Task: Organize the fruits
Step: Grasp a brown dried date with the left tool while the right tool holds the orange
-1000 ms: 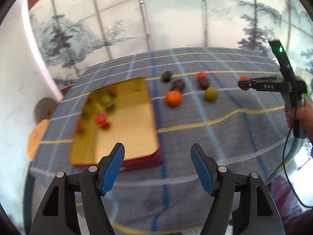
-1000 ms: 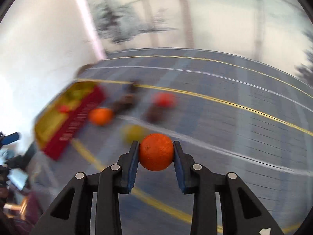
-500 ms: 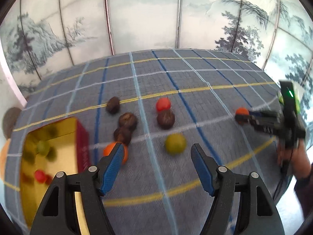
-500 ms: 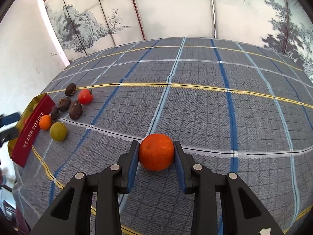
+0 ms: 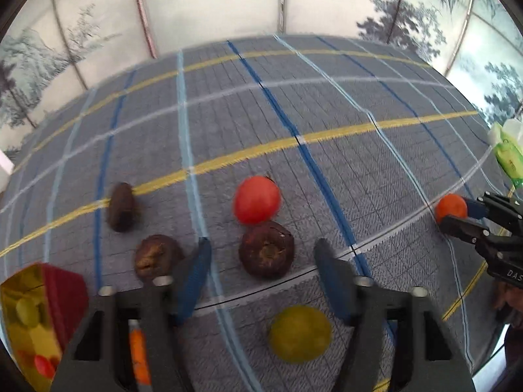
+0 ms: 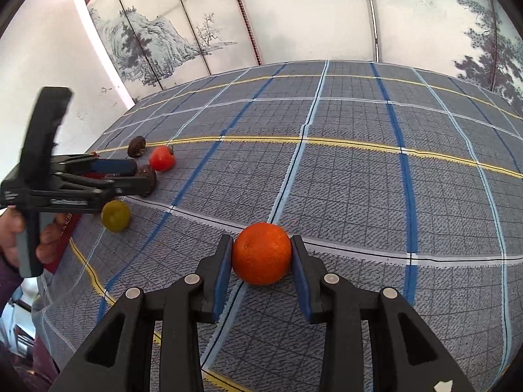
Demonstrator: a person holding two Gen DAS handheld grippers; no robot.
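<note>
Left claw (image 5: 261, 245): apart; I've swung it from the box (image 5: 62, 294) to hover over the brown fruit (image 5: 266, 250).
Right claw (image 6: 261, 240): clamped on the orange (image 6: 261, 258), which I judge goes in the box next.

Checked cloth (image 5: 327, 104); painted screen (image 6: 294, 16); green packet (image 5: 506, 153).

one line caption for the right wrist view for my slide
Right gripper holds an orange over the plaid tablecloth, while the left gripper reaches the fruit cluster.
</note>
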